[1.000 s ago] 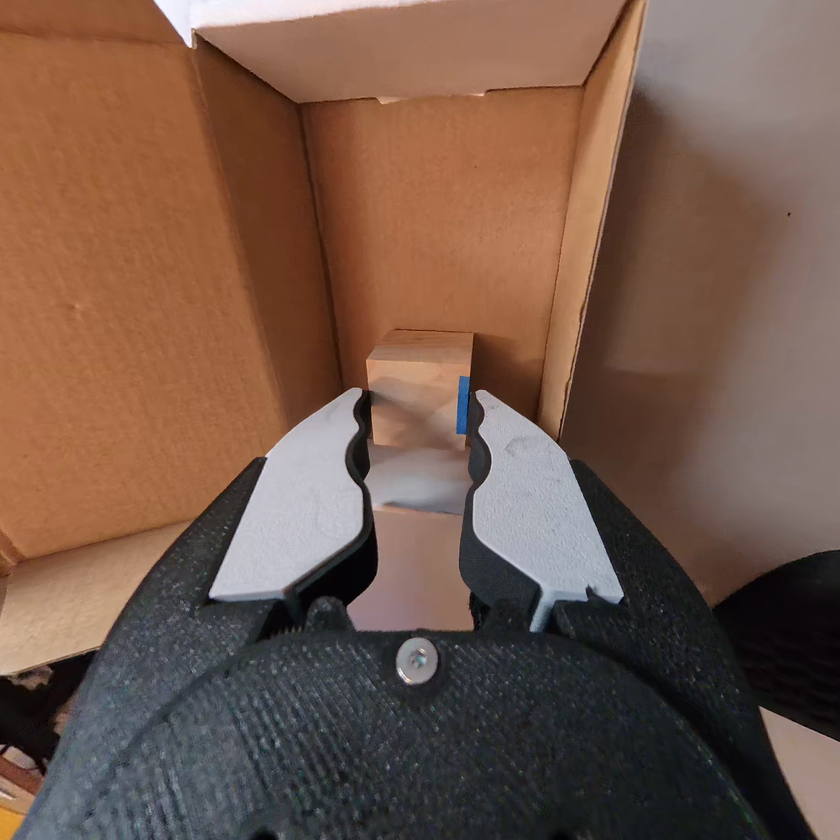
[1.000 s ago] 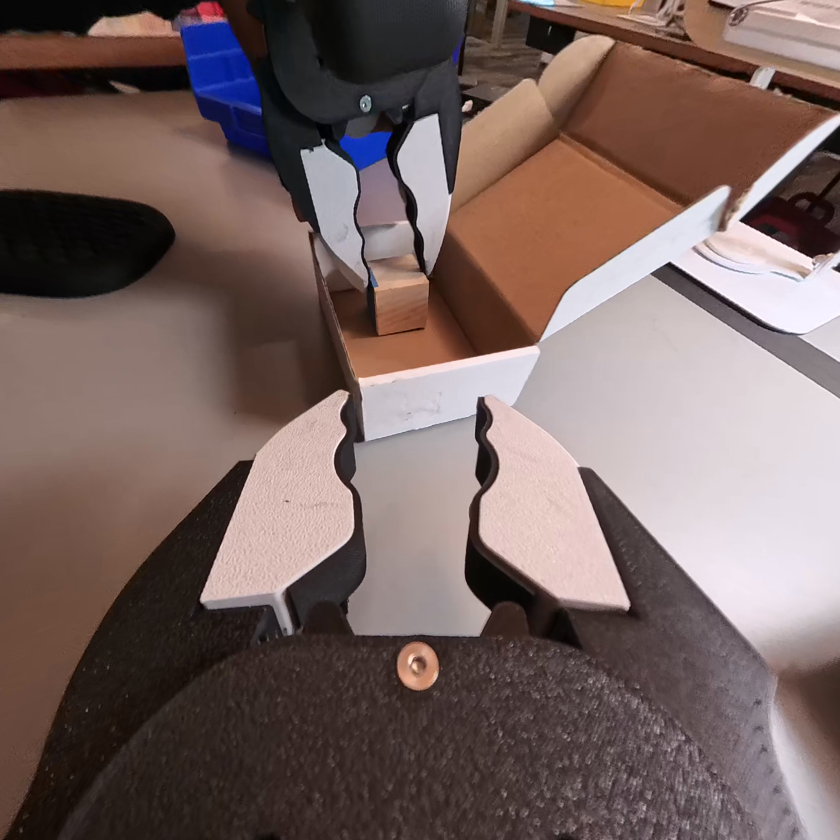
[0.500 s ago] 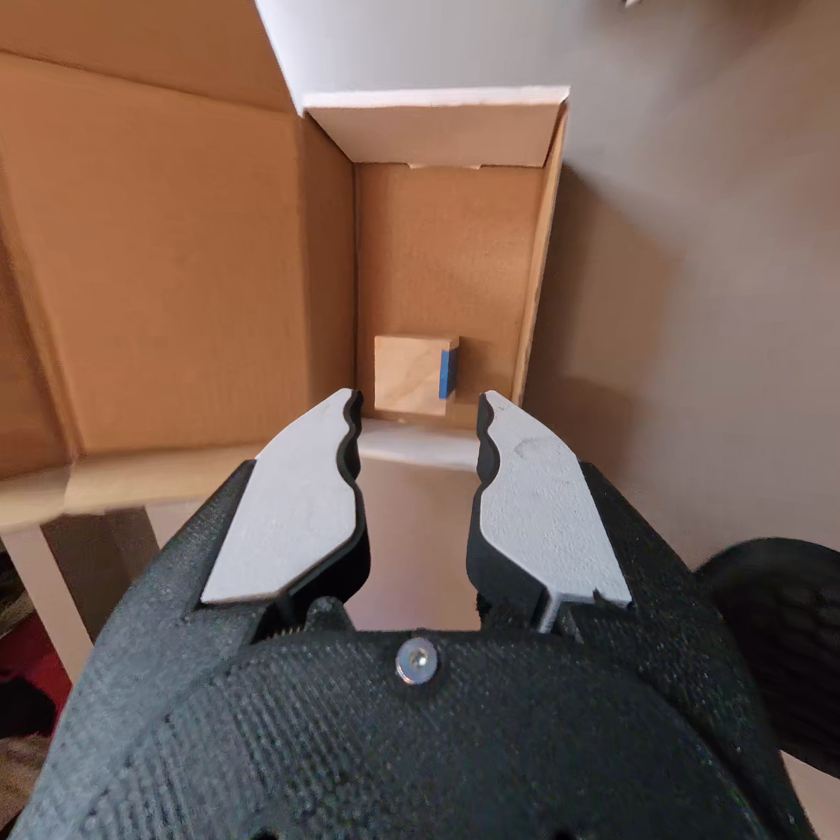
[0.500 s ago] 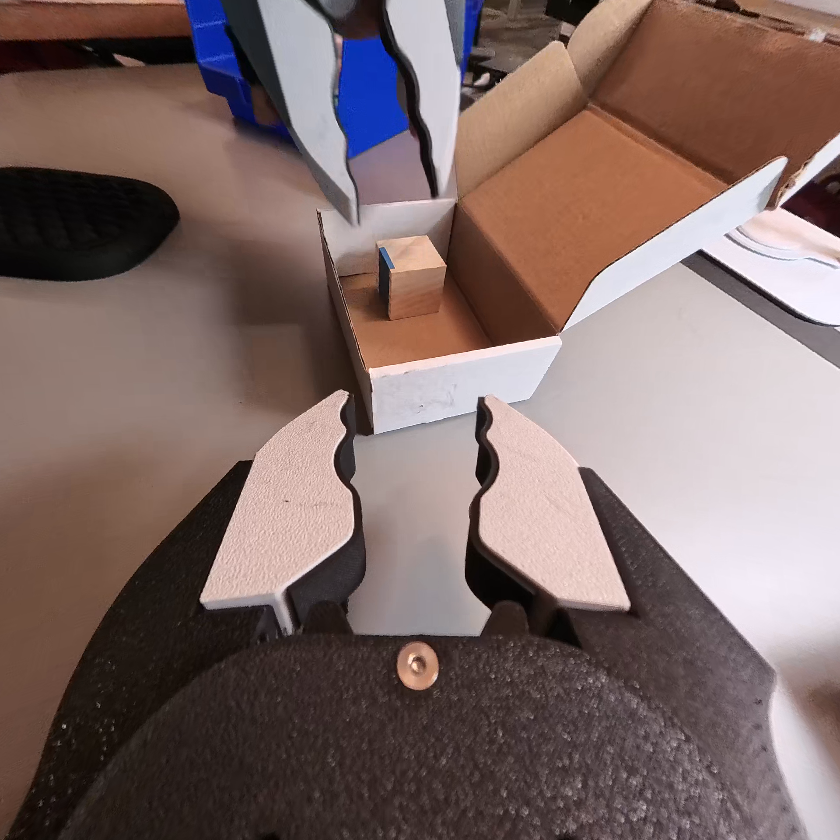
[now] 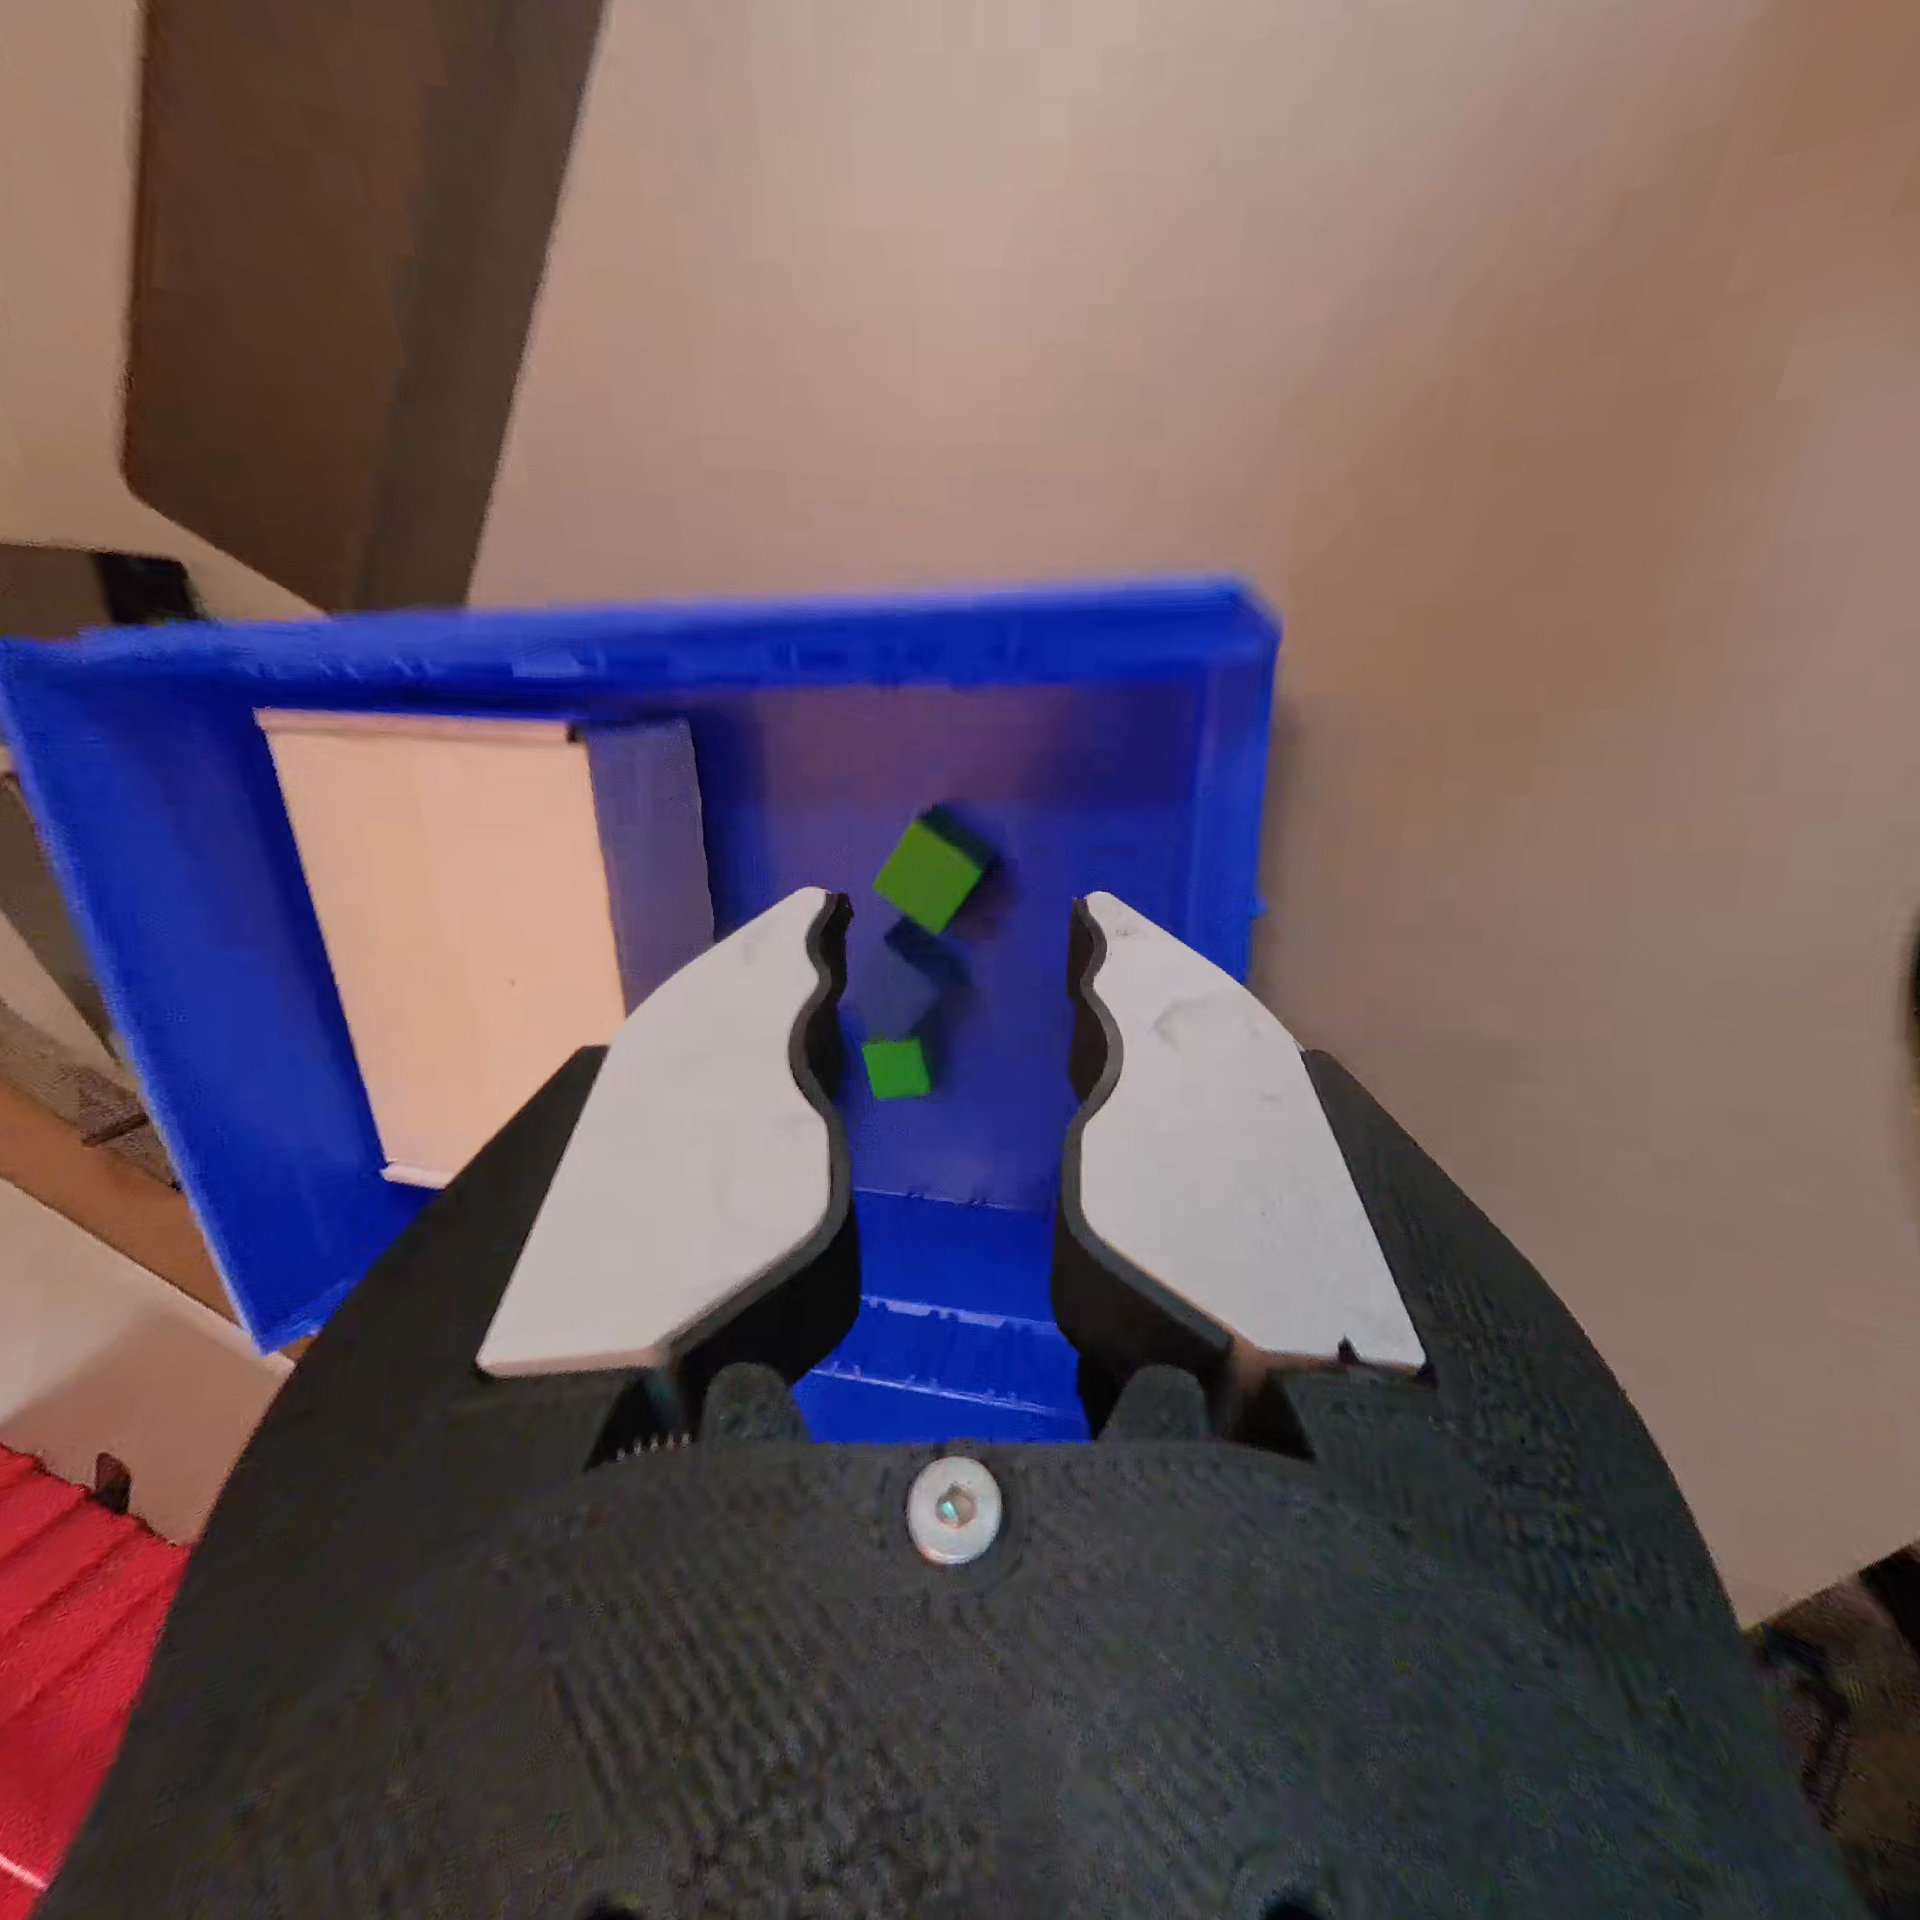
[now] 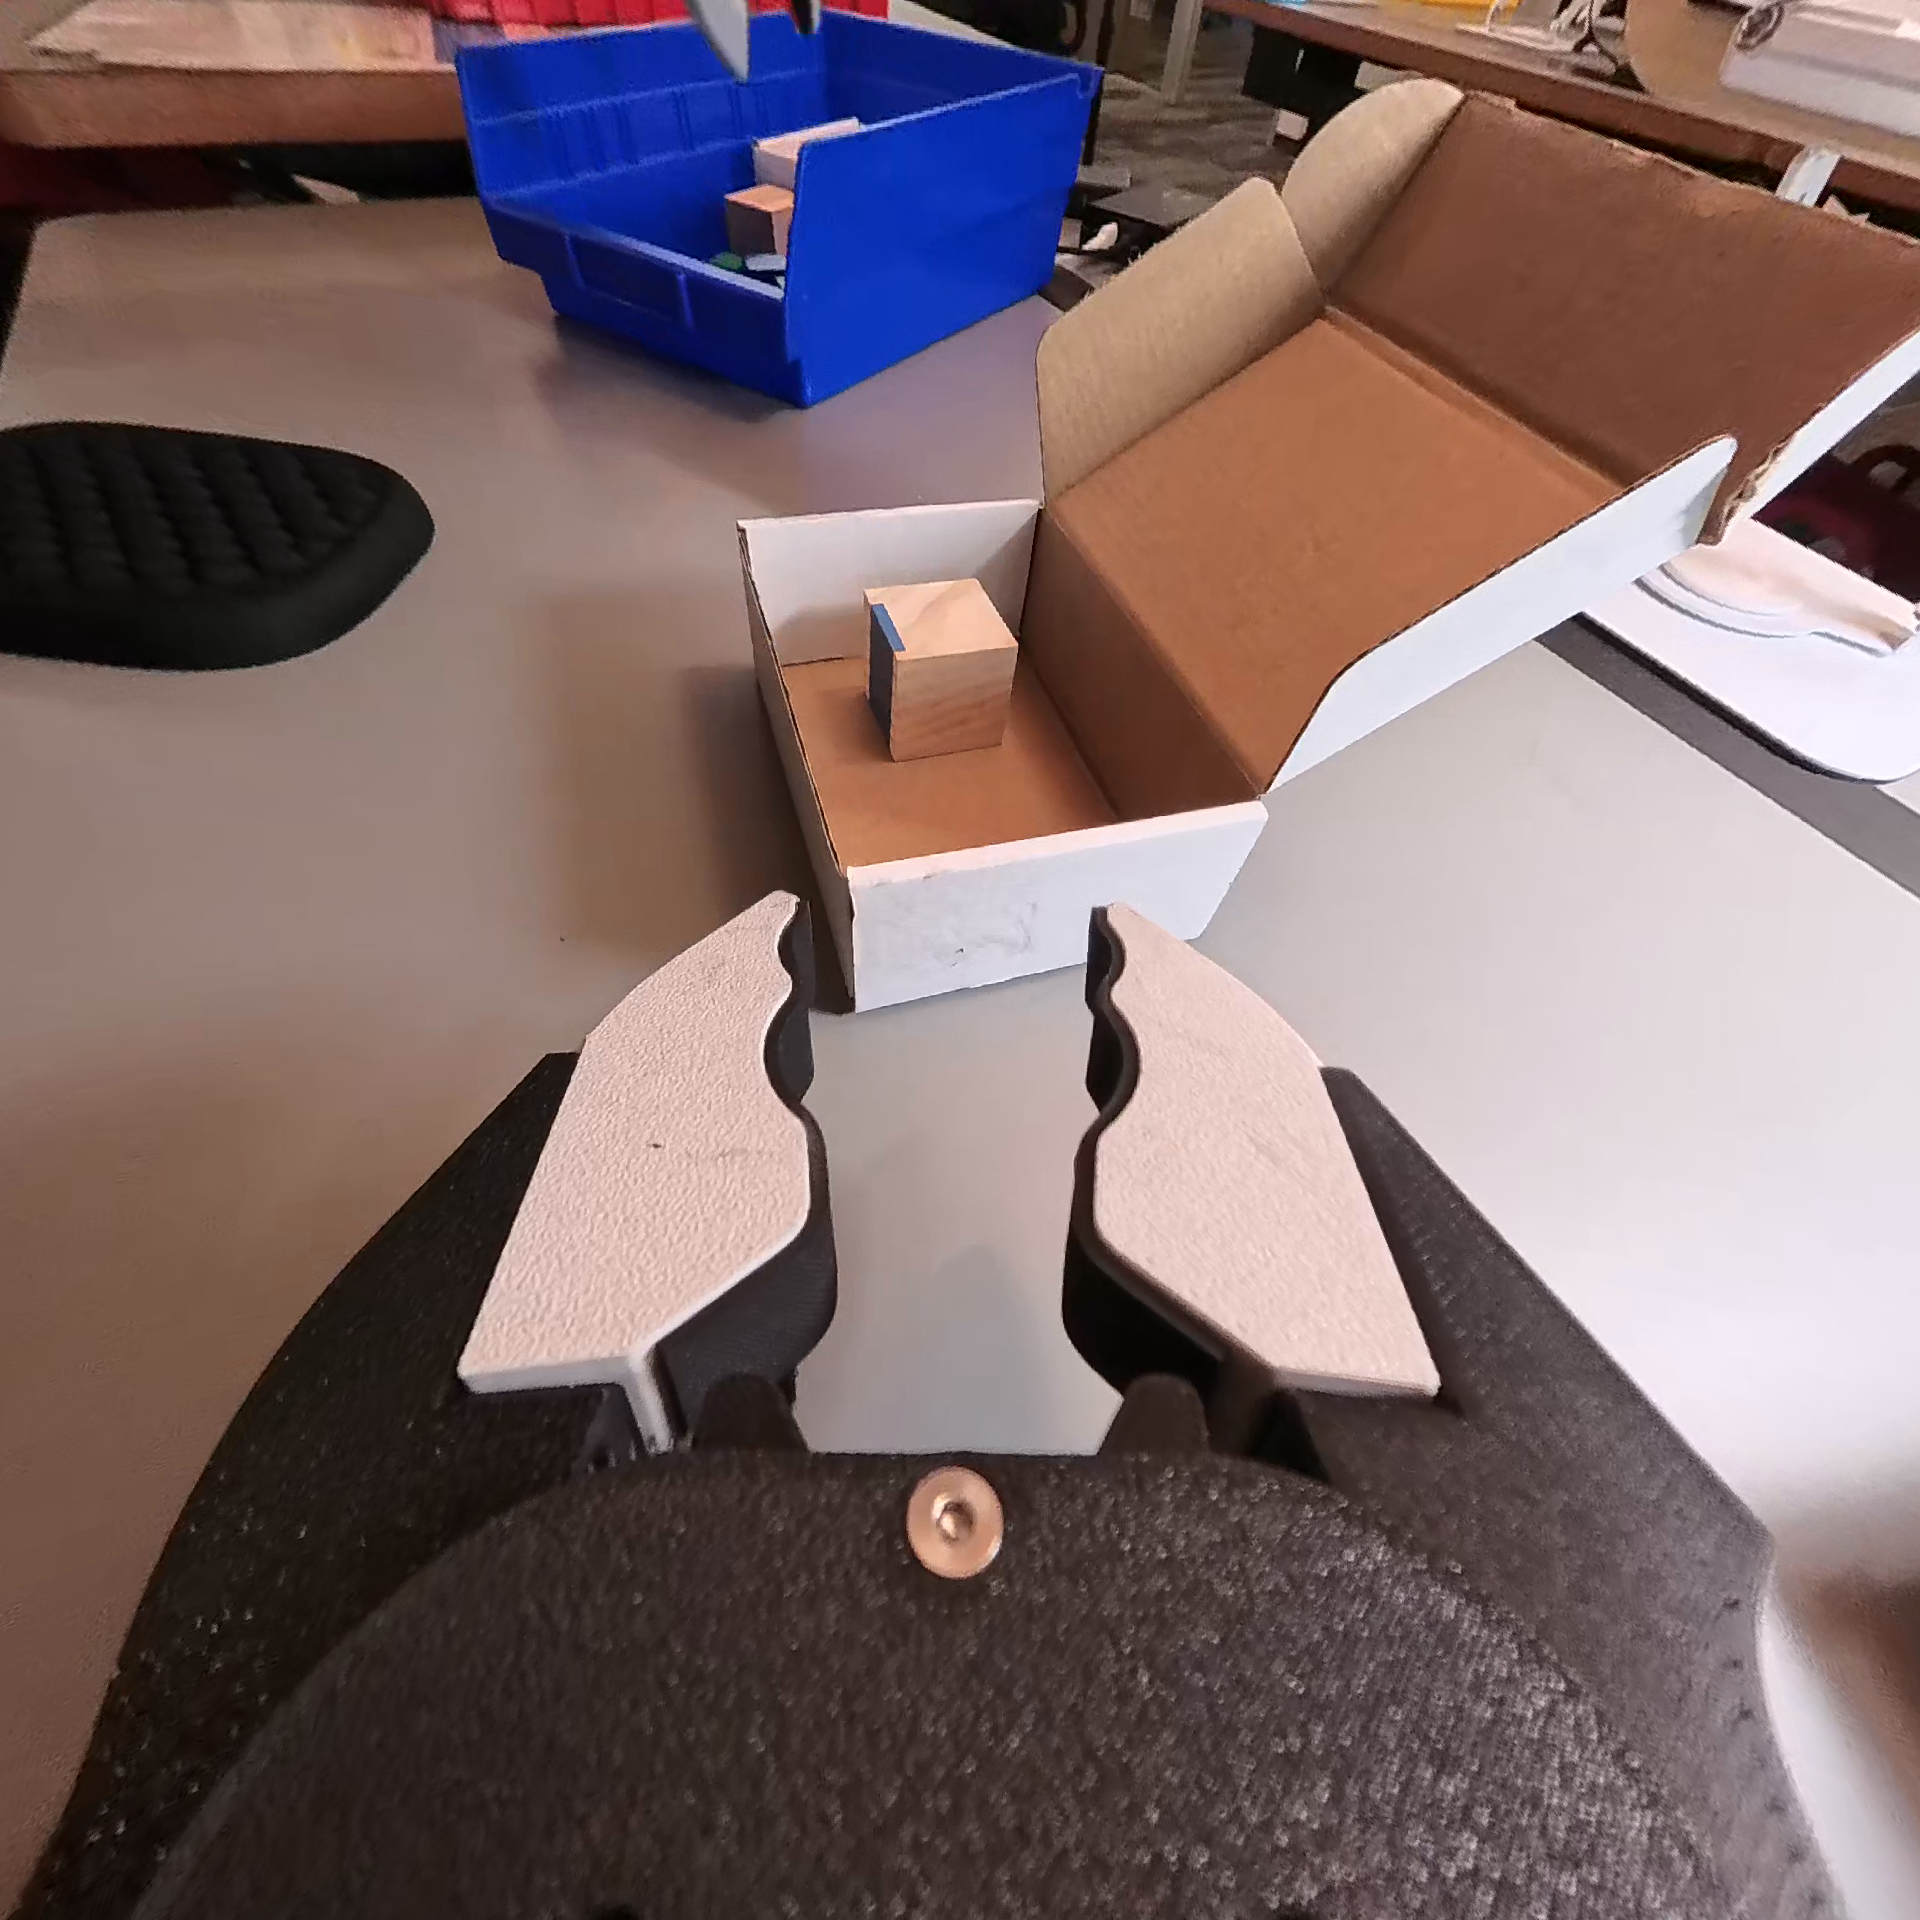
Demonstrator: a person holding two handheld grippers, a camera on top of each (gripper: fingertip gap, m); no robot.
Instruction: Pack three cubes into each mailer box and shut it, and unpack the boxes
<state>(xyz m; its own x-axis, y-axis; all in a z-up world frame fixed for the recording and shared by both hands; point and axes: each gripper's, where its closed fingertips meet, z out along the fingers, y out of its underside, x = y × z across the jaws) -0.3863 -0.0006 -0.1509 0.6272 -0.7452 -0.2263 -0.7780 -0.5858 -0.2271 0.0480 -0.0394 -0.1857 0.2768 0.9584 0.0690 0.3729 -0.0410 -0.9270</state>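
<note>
Wooden cube [image 6: 940, 670] with blue face sits alone in open mailer box [image 6: 1049, 894] on table [image 6: 416, 831], lid up. Right gripper [image 6: 943, 971] low, just before box's front wall, released, empty. Left gripper [image 5: 956, 951] points down over blue bin [image 5: 187, 883], released, above green cubes [image 5: 928, 871].

Your mailer box [image 6: 1049, 914] stands open-topped; one wooden cube [image 6: 940, 670] occupies its far end (lid [image 6: 1455, 416] leaning right), near floor free.
</note>
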